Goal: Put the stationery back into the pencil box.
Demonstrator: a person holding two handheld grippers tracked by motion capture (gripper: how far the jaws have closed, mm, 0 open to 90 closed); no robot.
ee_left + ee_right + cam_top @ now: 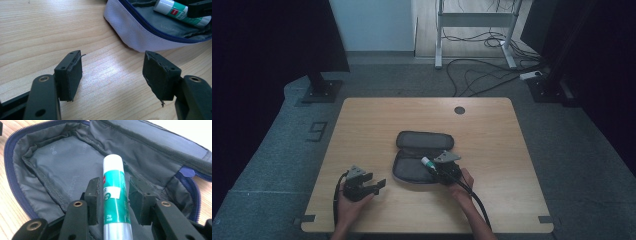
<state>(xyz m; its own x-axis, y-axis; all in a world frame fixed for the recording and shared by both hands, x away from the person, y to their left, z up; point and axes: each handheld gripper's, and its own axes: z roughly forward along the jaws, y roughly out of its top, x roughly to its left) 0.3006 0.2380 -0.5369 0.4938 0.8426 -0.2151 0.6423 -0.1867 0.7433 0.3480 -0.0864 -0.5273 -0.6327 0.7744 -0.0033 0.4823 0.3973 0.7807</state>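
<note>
The left claw (112, 75) hangs wide open over the bare wooden tabletop (37, 32), short of the open pouch (140, 37) holding a glue stick (175, 11).

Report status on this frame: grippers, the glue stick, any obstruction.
Left gripper open, idle on table. Right gripper open, glue stick lying between its jaws over the open pencil case. No obstruction.

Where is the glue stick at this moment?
In the right gripper view, the glue stick lies between the jaws of the right gripper, over the grey lining of the open pencil case on the table.
</note>
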